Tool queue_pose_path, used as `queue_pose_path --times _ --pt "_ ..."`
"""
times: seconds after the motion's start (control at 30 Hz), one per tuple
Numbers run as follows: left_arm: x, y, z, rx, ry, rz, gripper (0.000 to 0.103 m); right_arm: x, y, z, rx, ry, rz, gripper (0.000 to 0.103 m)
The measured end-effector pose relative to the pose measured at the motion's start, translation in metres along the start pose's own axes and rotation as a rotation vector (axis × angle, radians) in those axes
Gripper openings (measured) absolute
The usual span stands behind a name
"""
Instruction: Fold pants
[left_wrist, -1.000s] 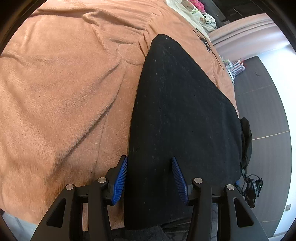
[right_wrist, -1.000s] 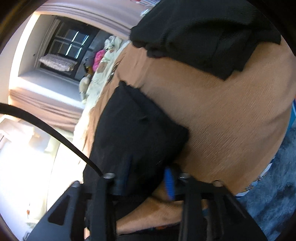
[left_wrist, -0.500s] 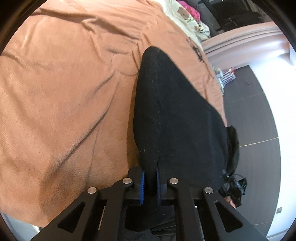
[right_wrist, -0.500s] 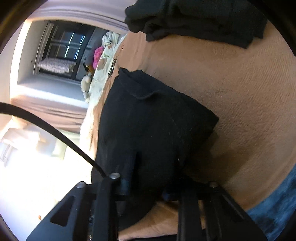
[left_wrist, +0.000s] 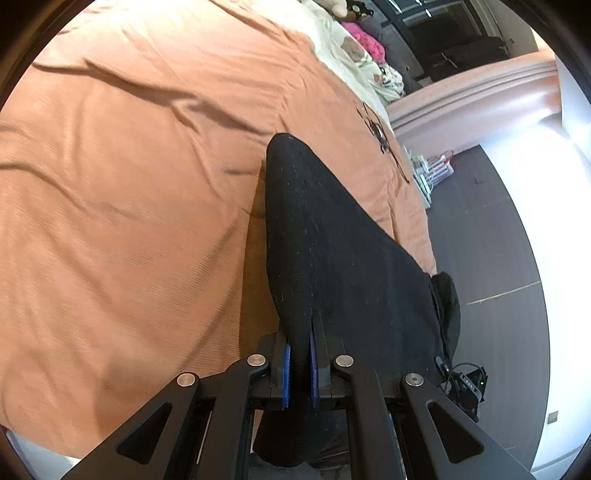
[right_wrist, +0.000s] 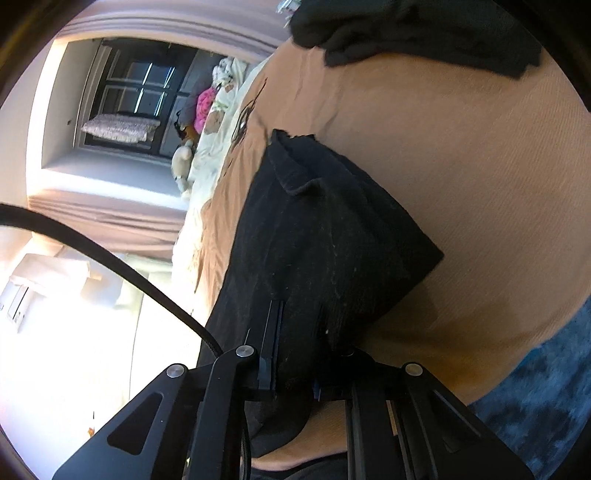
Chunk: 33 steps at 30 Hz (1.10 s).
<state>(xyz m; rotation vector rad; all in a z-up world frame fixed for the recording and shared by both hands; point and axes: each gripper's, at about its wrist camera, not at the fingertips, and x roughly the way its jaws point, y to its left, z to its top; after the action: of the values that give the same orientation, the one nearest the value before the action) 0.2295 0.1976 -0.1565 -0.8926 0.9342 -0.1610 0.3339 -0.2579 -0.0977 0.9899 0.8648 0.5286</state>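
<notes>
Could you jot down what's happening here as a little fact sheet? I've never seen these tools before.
Surface: orange blanket on a bed
Garment: black pants, partly lifted off the blanket
Left gripper: shut on the pants' edge
Right gripper: shut on a thicker bunch of the same pants
Other clothing: dark garment pile farther along the bed
Floor: dark tiles
</notes>
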Motion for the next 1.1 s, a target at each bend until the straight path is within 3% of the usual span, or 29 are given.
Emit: queue_pose_path --times 0.47,0.77,0.87,0.93,1.1 --pt "-0.072 0.071 -0.001 -0.086 -0.100 0.010 0.008 0.073 0.072 -0.006 -0.147 0.179 -0.023 0.010" --pt "-0.087 0.096 -0.016 -0.122 -0.112 -0.014 0.009 0.080 0.073 0.007 -0.242 0.197 -0.088 0.010" --pt "-0.079 0.101 -0.021 -0.143 -0.115 0.025 0.015 0.080 0.066 0.011 -0.300 0.184 -0.156 0.013" --pt "-0.072 0.108 -0.026 -0.180 -0.114 0.042 0.026 0.082 0.057 0.015 -0.314 0.185 -0.216 0.017" --pt "-0.069 0.125 -0.044 -0.255 -0.110 -0.005 0.051 0.071 0.033 0.032 -0.271 0.209 -0.212 0.018"
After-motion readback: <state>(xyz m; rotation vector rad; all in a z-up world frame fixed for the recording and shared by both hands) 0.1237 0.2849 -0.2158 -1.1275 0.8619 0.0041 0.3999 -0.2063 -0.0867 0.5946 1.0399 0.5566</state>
